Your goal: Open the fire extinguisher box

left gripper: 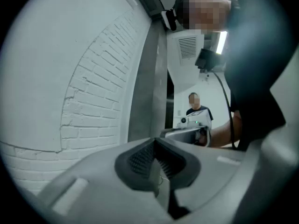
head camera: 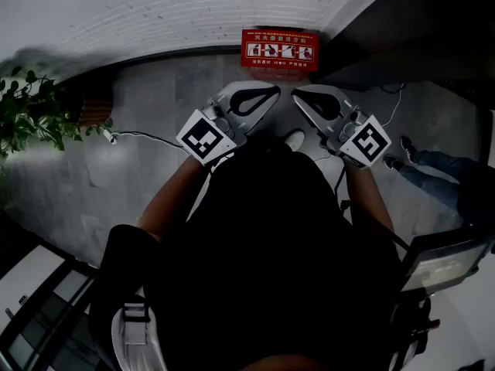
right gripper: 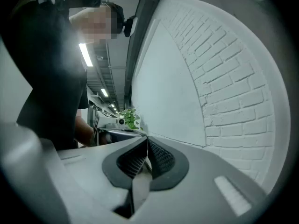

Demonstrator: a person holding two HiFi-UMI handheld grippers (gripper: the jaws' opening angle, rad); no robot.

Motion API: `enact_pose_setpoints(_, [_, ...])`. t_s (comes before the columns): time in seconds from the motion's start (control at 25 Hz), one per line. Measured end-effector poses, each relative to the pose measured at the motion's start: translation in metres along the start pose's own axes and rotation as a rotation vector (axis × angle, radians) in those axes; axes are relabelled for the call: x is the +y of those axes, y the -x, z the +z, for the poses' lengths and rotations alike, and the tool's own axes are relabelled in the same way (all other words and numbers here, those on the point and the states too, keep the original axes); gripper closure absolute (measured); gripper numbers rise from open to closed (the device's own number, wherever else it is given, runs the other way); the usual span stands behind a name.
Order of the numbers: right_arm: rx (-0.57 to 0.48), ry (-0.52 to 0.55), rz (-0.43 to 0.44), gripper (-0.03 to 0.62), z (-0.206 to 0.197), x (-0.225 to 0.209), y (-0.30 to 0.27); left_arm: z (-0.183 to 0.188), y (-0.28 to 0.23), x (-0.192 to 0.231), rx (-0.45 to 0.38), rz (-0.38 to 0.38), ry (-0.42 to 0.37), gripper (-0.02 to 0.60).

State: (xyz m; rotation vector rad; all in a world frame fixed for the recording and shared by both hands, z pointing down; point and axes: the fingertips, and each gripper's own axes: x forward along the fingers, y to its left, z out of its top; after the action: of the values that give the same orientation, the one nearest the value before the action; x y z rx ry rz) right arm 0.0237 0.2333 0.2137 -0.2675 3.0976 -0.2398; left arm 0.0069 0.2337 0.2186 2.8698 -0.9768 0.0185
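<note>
Step in hand: approach, nothing engaged yet. The red fire extinguisher box (head camera: 278, 50) sits on the floor, back against the white brick wall (head camera: 155, 10), w/ its pictogram label facing up toward you. It looks closed; no latch or handle can be made out from here.

You hold the left gripper (head camera: 271, 95) and right gripper (head camera: 300, 97) side by side, tips angled toward each other, just short of the box and not touching it. Both are empty: left fingers (left gripper: 140, 160) are pressed together w/ nothing btwn them, and so are the right fingers (right gripper: 161, 157).

Next, probably: lower both grippers to the box front, find the lid edge or catch, then part one pair of fingers to hook or pinch it. The other gripper may need to steady the box so it doesn't slide.

A potted plant (head camera: 31, 114) and a cable (head camera: 143, 136) lie well left of the box, out of your way.
</note>
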Motion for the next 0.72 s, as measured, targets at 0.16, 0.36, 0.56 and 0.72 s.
enact_pose_setpoints(0.16, [-0.003,-0.006,0.003,0.589,0.002,-0.016,0.022,0.001,-0.026,-0.008,0.012,0.003,0.007,0.587])
enact_pose_setpoints(0.36, [-0.015,-0.008,0.029,0.589,0.006,-0.034,0.046,0.003,-0.057,-0.018,0.024,0.032,-0.031,0.586])
enact_pose_setpoints(0.56, [-0.021,-0.011,0.063,0.589,0.01,-0.05,0.052,0.007,-0.071,-0.013,0.037,0.093,-0.064,0.586])
enact_pose_setpoints(0.72, [-0.011,-0.018,0.071,0.589,0.004,-0.064,0.038,0.006,-0.07,0.006,0.028,0.111,-0.076,0.586])
